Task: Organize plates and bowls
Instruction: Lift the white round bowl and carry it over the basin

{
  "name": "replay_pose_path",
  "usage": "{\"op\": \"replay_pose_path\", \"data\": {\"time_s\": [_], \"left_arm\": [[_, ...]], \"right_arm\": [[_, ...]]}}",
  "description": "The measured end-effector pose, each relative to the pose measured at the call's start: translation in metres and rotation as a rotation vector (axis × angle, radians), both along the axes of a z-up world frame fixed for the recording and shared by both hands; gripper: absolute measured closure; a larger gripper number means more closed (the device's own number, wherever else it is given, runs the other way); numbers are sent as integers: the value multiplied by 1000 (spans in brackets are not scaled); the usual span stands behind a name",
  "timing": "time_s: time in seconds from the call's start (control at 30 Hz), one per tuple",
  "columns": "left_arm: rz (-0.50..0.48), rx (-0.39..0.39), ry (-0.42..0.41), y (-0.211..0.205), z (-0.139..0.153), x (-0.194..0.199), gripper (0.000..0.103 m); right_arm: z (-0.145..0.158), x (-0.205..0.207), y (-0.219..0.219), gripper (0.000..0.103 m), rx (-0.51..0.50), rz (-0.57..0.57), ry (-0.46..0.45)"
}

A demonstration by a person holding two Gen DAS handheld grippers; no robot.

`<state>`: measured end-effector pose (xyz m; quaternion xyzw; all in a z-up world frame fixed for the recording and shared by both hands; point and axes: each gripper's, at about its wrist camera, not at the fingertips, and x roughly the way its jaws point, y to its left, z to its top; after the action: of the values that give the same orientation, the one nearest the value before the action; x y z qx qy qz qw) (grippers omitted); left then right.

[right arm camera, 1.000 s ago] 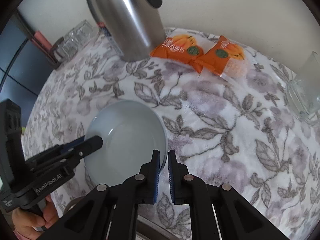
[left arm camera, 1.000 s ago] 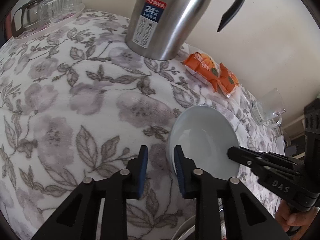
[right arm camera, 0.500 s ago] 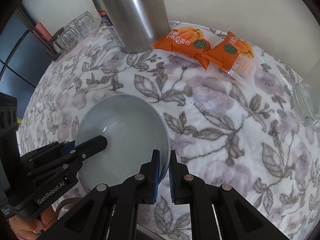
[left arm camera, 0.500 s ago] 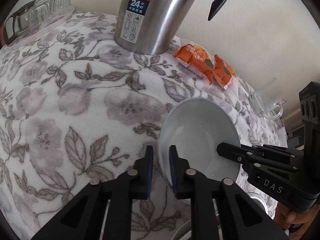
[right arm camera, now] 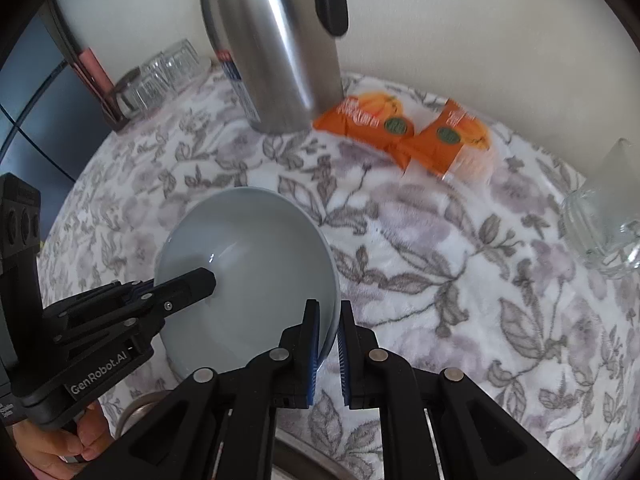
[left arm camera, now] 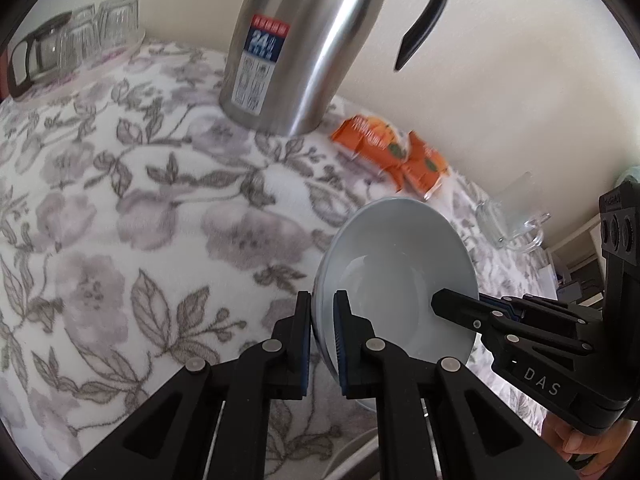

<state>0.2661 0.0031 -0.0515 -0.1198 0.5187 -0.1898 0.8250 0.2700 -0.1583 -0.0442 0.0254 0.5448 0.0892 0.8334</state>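
Note:
A pale blue-white bowl (left arm camera: 396, 256) (right arm camera: 248, 264) is held tilted above the flowered tablecloth (left arm camera: 140, 208) by both grippers. My left gripper (left arm camera: 323, 320) is shut on the bowl's left rim, one pad inside and one outside. My right gripper (right arm camera: 329, 332) is shut on the opposite rim; in the left wrist view its black finger reaches into the bowl from the right. In the right wrist view the left gripper's finger lies inside the bowl at the left.
A tall steel thermos jug (left arm camera: 308, 48) (right arm camera: 276, 44) stands at the back, two orange snack packets (right arm camera: 404, 132) beside it. A glass mug (right arm camera: 600, 232) sits at the right, glasses on a tray (left arm camera: 80, 40) at the far left. A metal rim (right arm camera: 136, 412) shows below the bowl.
My left gripper closed from open onto the bowl's left rim. The bowl has risen and tilted off the cloth with both grippers on it.

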Motion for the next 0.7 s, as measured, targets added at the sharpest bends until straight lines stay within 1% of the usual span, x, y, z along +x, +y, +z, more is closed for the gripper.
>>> {"op": "replay_pose_path", "data": {"time_s": [0.17,0.3,0.43,0.5,0.6,0.7], "left_arm": [[-9,-30,-57,-1,24,-7,92],[-20,-38,-108,-3,46,-13,92],[-28,-82,-150,1,72,-23,92],[-28,-69,-170,-2,84,-30,92],[-38,-25,-217,-9,103,-44,92],[-50,-31,-236,-13,117,-54,92]], "right_arm": [[30,-13,-4,94,-1,-24,-63],[52,-26,-3,93,-17,-33,-112],[74,-42,-5,94,-10,-75,-159],[84,-51,-3,94,-24,-85,-176],[94,-63,-4,93,-29,-108,-192],[108,-79,-12,93,-16,-139,-217]]}}
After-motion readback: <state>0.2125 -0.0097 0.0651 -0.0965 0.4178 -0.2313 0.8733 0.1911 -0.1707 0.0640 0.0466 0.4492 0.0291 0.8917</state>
